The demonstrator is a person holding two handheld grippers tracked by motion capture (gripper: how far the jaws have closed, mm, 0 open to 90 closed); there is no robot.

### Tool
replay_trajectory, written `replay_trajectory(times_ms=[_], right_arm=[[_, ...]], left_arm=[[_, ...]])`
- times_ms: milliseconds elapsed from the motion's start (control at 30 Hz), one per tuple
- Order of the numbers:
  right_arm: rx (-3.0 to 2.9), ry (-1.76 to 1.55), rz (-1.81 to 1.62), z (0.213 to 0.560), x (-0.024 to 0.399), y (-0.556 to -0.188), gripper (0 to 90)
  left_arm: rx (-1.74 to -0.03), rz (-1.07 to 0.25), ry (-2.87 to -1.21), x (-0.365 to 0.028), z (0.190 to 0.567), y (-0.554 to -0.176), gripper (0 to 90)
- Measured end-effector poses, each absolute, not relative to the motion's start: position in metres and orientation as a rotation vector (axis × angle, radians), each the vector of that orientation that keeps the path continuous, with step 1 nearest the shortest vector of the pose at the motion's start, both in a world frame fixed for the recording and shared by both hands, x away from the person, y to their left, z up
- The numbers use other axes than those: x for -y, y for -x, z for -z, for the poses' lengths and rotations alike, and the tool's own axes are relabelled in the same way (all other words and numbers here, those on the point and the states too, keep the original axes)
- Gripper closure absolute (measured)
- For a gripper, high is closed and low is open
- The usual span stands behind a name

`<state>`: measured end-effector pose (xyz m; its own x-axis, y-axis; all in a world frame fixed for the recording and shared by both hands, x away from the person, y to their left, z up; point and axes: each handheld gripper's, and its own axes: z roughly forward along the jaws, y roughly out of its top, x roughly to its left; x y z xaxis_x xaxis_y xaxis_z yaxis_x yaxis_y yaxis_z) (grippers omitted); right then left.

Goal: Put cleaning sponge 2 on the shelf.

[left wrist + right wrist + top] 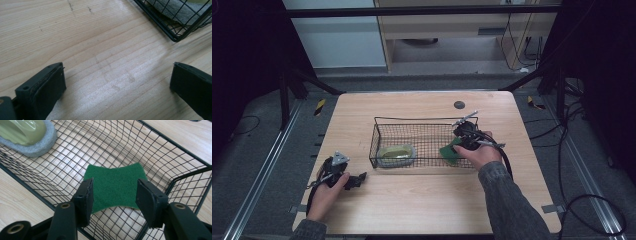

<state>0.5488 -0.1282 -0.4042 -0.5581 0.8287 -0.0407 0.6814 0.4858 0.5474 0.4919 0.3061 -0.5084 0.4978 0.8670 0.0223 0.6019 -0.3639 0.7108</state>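
Note:
A black wire basket point(422, 120) stands in the middle of the wooden table point(412, 205). In its left end lies a pale green sponge on a grey base point(396, 154). A dark green scouring pad point(448, 151) lies in its right end. My right gripper point(463, 140) reaches down into that right end. In the right gripper view its jaws point(115, 183) stand apart on either side of the scouring pad point(115, 182), which lies slightly bowed on the mesh beneath them without being pinched. My left gripper point(357, 180) rests on the table, left of the basket. Its jaws point(117, 77) are wide open over bare wood.
A small dark round disc point(459, 104) sits on the table behind the basket. The basket's near corner point(175, 37) lies just ahead of my left gripper. Black frame posts and cables surround the table on the floor.

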Motion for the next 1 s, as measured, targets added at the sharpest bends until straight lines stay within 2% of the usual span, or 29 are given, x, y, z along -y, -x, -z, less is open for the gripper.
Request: replay_trajectory(times_ms=[333, 367, 467, 500, 767, 1000], right_arm=[[-2.382, -1.286, -0.731, 0.399, 0.136, -0.547, 36.2], [-2.372, -1.293, -0.735, 0.399, 0.138, -0.547, 32.2], [-2.362, -1.298, -0.739, 0.398, 0.139, -0.547, 28.4], [-2.352, -1.303, -0.741, 0.398, 0.141, -0.547, 23.7], [-2.337, -1.311, -0.789, 0.395, 0.145, -0.545, 12.2], [-2.292, -1.309, -0.819, 0.392, 0.151, -0.544, 8.1]], left_arm=[[-1.201, -0.529, -2.096, -0.306, 0.508, -0.492, 0.0], [-1.201, -0.529, -2.096, -0.306, 0.508, -0.492, 0.0], [-1.201, -0.529, -2.096, -0.306, 0.508, -0.492, 0.0], [-1.201, -0.529, -2.096, -0.306, 0.508, -0.492, 0.0], [-1.201, -0.529, -2.096, -0.306, 0.508, -0.492, 0.0], [-1.200, -0.529, -2.096, -0.306, 0.508, -0.492, 0.0]])
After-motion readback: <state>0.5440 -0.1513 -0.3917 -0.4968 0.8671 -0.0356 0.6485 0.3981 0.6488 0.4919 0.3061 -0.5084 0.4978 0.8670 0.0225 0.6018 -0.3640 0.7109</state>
